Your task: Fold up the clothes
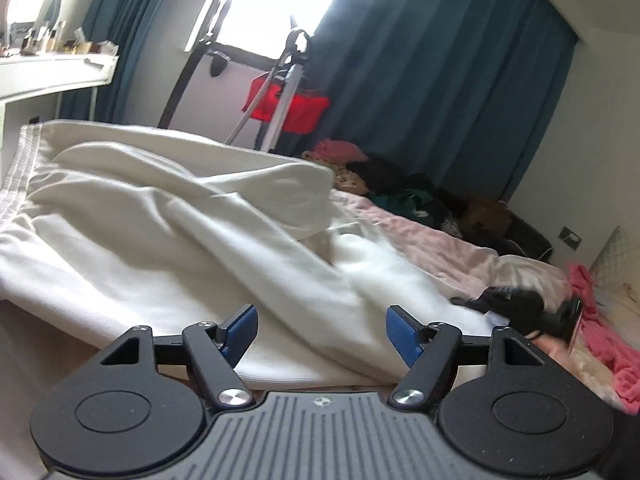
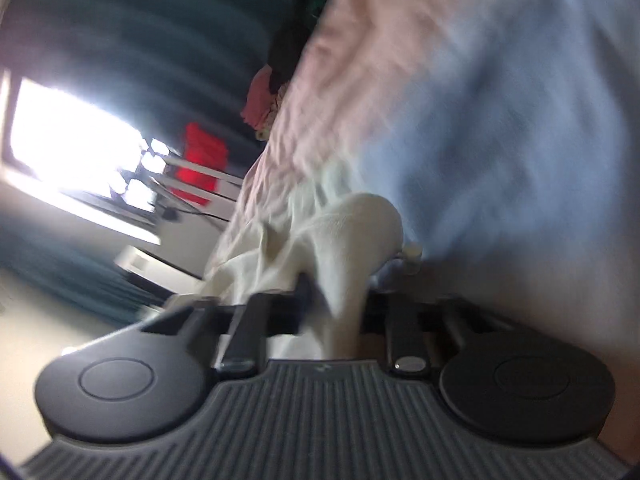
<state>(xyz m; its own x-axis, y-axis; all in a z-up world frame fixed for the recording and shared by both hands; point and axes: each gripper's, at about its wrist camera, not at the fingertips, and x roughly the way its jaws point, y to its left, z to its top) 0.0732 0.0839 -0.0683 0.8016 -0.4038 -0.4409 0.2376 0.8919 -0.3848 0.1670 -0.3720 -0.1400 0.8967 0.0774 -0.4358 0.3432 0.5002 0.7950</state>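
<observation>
A cream-white garment (image 1: 168,232) lies crumpled across the bed, one part raised in a fold. My left gripper (image 1: 320,332) is open and empty, its blue pads (image 1: 242,328) just above the garment's near edge. The other gripper shows as a dark shape (image 1: 516,304) at the right of the left wrist view, at the garment's far end. In the blurred, tilted right wrist view my right gripper (image 2: 332,304) is shut on a bunch of the white garment (image 2: 344,240), which bulges up between the jaws.
The bed has a pink sheet (image 1: 432,240). A pile of dark and pink clothes (image 1: 400,184) lies at its far side. A pink cloth (image 1: 608,344) lies at the right. A red bag on a stand (image 1: 288,100), teal curtains (image 1: 440,80) and a white shelf (image 1: 52,76) stand behind.
</observation>
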